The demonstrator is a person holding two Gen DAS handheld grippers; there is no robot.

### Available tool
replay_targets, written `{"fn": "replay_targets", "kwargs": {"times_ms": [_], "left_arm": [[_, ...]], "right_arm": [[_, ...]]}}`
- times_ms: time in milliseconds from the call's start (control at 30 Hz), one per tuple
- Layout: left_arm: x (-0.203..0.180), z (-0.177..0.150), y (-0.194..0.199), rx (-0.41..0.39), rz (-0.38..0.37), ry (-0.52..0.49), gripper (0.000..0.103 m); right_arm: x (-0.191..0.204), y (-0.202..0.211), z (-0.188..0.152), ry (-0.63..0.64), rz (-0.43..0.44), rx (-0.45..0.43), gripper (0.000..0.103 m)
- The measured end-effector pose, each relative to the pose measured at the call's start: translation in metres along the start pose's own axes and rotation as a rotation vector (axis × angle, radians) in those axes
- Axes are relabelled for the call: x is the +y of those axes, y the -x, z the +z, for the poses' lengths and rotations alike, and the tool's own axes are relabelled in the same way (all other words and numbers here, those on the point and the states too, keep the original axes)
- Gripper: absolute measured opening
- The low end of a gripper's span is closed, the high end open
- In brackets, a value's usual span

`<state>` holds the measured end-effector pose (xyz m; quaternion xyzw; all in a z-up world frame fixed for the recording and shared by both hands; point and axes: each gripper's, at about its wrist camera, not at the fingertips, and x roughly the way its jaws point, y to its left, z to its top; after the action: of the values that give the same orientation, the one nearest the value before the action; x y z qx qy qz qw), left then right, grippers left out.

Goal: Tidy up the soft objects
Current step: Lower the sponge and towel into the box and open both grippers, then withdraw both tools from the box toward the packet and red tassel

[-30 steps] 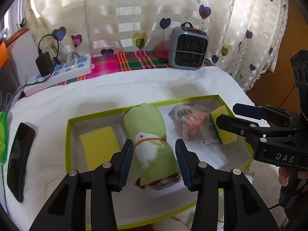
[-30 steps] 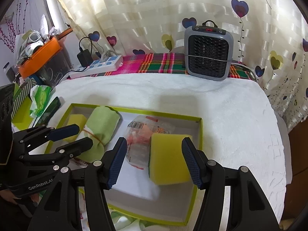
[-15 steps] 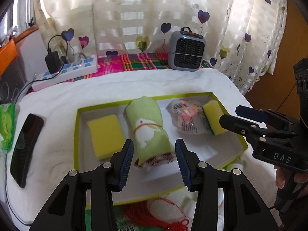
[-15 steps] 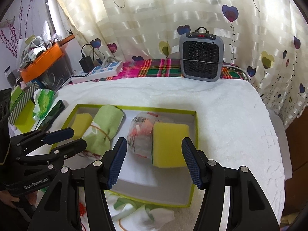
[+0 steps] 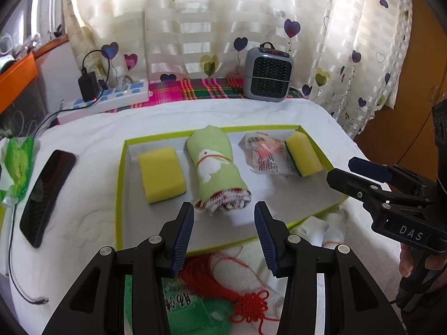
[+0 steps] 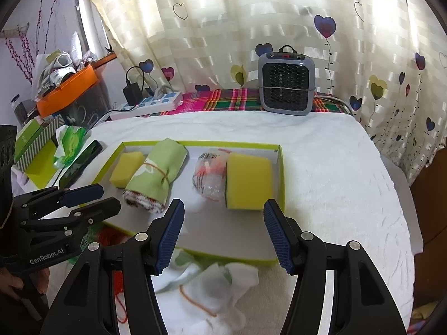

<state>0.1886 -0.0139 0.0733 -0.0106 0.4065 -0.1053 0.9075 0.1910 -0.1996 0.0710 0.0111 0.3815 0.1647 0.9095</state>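
Note:
A green-rimmed tray (image 5: 120,184) (image 6: 280,173) lies on the white-covered table. It holds a yellow sponge (image 5: 161,173) (image 6: 127,168) at the left, a rolled green towel (image 5: 216,170) (image 6: 157,173), a plastic packet (image 5: 264,155) (image 6: 210,176) and a second yellow sponge (image 5: 304,155) (image 6: 248,180) at the right. My left gripper (image 5: 223,233) is open and empty above the tray's near edge. My right gripper (image 6: 223,231) is open and empty near the tray's front right. White socks (image 6: 212,287) (image 5: 321,230) and a red tassel knot (image 5: 248,304) lie in front of the tray.
A black phone (image 5: 46,195) and a green tissue pack (image 5: 16,164) lie left of the tray. A grey heater (image 5: 268,75) (image 6: 286,85) and a power strip (image 5: 109,103) stand at the back. An orange bin (image 6: 67,89) is at far left.
Both grippers have pulled back and up from the tray, away from the towel and the right sponge. The socks and red tassel have come into view in front.

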Motion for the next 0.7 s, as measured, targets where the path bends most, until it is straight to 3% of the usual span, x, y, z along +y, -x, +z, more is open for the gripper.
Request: {"fn": "replay_targets", "kwargs": {"times_ms": [700], "left_arm": [[0.011, -0.042, 0.032, -0.015, 0.014, 0.025, 0.044]], "right_arm": [[0.023, 0.032, -0.038, 0.049, 0.004, -0.055, 0.06]]}}
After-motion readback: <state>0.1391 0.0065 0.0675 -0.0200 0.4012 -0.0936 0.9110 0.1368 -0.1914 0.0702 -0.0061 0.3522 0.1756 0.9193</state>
